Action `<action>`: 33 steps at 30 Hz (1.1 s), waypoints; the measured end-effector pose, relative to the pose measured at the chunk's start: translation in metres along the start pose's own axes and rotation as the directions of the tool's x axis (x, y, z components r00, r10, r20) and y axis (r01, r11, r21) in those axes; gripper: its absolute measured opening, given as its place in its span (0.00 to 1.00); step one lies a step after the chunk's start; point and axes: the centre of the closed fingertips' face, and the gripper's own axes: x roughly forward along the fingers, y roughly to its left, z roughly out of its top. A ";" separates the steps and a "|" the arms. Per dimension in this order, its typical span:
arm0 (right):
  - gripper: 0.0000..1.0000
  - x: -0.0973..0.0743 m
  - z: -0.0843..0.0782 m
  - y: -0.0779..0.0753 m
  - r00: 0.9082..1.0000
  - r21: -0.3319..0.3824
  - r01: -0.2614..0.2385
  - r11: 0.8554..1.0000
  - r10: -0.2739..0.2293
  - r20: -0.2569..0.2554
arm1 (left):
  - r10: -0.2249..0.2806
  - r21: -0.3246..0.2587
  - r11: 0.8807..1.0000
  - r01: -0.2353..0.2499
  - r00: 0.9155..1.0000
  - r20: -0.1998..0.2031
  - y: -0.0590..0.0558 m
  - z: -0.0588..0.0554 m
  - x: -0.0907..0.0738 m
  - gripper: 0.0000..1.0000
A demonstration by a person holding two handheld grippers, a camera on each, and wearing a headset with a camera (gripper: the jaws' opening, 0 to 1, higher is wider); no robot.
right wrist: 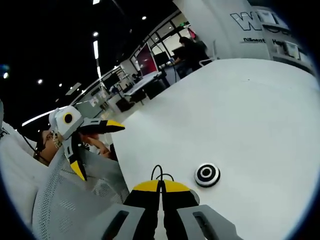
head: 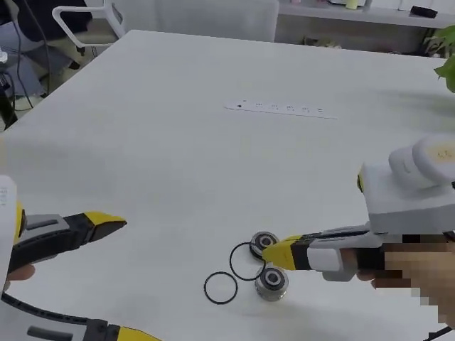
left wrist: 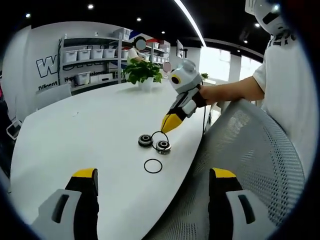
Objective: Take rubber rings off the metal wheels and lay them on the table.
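Observation:
Two metal wheels (head: 264,241) (head: 272,280) lie close together on the white table (head: 178,156). My right gripper (head: 269,253) reaches between them from the right. It is shut on a black rubber ring (head: 232,258) that loops out to the left of its tip. This held ring (right wrist: 160,171) rises just past the closed jaws in the right gripper view, with one wheel (right wrist: 207,174) to its right. A second ring (head: 205,288) lies loose on the table to the left of the near wheel. My left gripper (head: 131,278) is open and holds nothing, well left of the wheels.
A flush socket strip (head: 281,108) sits in the tabletop farther back. A chair (head: 85,21) stands beyond the far left corner and a plant (head: 448,64) at the right edge. A mesh chair back (left wrist: 250,150) is beside the table's near edge.

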 end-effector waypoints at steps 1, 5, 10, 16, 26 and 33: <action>0.00 0.002 -0.002 -0.001 1.000 -0.006 0.003 1.000 -0.003 -0.006 | 0.004 -0.001 1.000 -0.004 1.000 -0.001 0.001 0.000 0.000 0.89; 0.00 0.009 -0.007 -0.004 0.999 -0.045 0.018 0.999 -0.019 -0.028 | 0.011 -0.018 1.000 -0.011 1.000 0.008 0.002 0.000 -0.001 0.86; 0.00 0.016 -0.010 -0.006 0.999 -0.059 0.026 0.998 -0.028 -0.037 | 0.018 -0.038 0.999 -0.017 1.000 0.019 0.004 0.001 -0.002 0.86; 0.00 0.020 -0.011 -0.008 0.999 -0.044 0.024 0.999 -0.025 -0.033 | 0.011 -0.036 0.999 -0.011 1.000 0.002 0.004 -0.002 -0.001 0.86; 0.00 0.027 -0.018 -0.008 0.999 -0.031 0.010 0.999 -0.011 -0.049 | 0.009 -0.041 0.999 -0.010 1.000 -0.016 0.004 -0.006 0.000 0.85; 0.00 0.032 -0.023 -0.007 0.998 -0.037 -0.002 0.999 -0.001 -0.058 | 0.013 -0.040 0.999 -0.014 1.000 -0.025 0.004 -0.008 0.000 0.84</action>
